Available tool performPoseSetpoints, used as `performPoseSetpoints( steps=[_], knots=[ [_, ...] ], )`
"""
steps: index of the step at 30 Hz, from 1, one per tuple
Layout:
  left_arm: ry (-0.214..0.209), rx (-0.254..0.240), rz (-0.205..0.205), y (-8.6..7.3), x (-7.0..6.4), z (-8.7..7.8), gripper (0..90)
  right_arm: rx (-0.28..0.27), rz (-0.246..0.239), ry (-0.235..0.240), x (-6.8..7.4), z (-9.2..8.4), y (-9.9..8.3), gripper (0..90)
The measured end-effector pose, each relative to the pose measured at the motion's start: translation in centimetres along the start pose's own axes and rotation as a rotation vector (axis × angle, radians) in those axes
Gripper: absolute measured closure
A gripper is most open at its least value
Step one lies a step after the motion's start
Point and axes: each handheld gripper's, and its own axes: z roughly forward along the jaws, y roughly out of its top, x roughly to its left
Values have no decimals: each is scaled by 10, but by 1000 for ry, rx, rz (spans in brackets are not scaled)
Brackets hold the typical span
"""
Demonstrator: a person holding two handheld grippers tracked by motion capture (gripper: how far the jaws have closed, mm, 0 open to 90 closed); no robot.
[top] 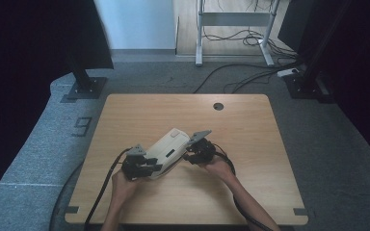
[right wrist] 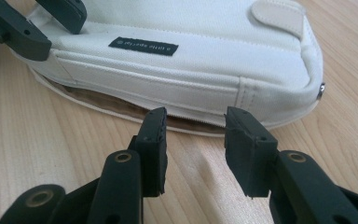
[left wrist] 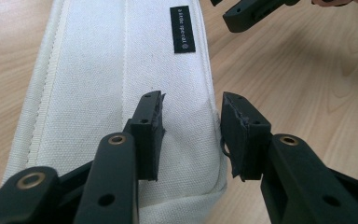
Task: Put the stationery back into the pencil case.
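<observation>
We see the white pouch (top: 167, 147) lying lengthwise between us, the left claw (left wrist: 191, 135) parted over its near end, the right claw (right wrist: 193, 140) parted empty beside its unzipped long edge.

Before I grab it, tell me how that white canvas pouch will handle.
The white canvas pouch looks soft-sided, so it will probably sag if lifted by one end. Its woven fabric should grip well. Lying flat on the table, it is unlikely to roll or tip.

The high view is dim and dark at its sides, while both gripper views are bright, evenly lit and sharp.
</observation>
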Motion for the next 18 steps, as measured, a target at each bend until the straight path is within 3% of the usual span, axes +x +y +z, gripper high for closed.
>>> performPoseSetpoints(
  steps=[8,13,18],
  knots=[
    [38,-5,17,2,-1,3,534,-4,15,-2,-2,-1,-4,539],
    [46,28,52,6,-5,0,403,-17,31,-12,-1,-5,-4,432],
    [46,25,59,8,-8,-3,283,-26,35,-13,2,-11,-4,337]
  ],
)
